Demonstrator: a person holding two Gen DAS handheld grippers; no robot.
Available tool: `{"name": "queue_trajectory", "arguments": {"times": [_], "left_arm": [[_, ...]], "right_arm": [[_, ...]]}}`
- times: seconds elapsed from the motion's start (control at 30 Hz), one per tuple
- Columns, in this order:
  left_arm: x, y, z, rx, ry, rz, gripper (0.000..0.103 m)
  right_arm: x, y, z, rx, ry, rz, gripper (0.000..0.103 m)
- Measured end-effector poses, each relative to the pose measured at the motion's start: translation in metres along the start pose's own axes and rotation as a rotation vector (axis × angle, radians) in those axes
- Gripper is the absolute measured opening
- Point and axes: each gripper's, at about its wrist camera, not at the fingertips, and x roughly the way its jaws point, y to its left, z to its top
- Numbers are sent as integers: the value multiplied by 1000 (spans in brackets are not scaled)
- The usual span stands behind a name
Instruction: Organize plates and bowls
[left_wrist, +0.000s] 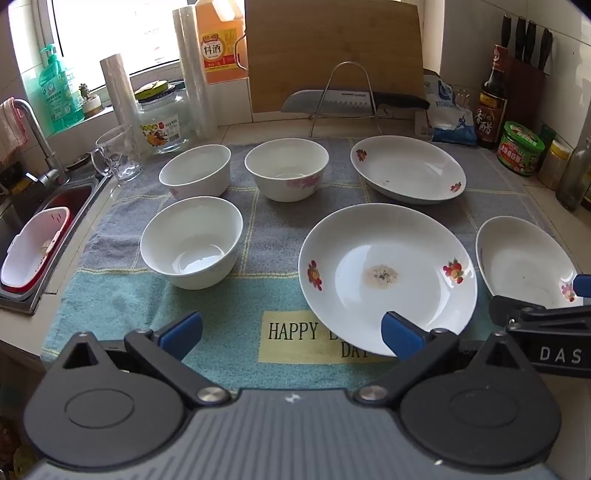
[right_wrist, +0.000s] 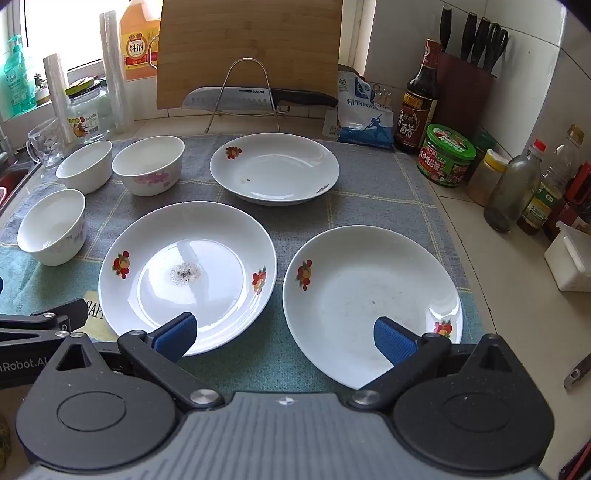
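Hovering over unsorted crockery.
Left gripper (left_wrist: 291, 334) and right gripper (right_wrist: 283, 335): jaws wide apart, empty; plates, bowls separate on cloth (left_wrist: 122, 306).

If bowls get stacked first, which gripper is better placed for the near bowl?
Left. The left gripper, open, looks almost straight at the near bowl; the open right gripper faces the plates, with that bowl far off to its left.

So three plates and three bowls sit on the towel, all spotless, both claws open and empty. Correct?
Not quite: the middle plate has a patch of residue at its centre, as the right wrist view shows. Three plates, three bowls, both claws open and empty: right.
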Motion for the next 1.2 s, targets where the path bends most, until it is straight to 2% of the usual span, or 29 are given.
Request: {"name": "queue_trajectory", "arguments": {"times": [1.2], "left_arm": [[1, 3, 4, 11, -4, 8, 102]], "right_arm": [[1, 4, 3, -9, -3, -12, 103]]}}
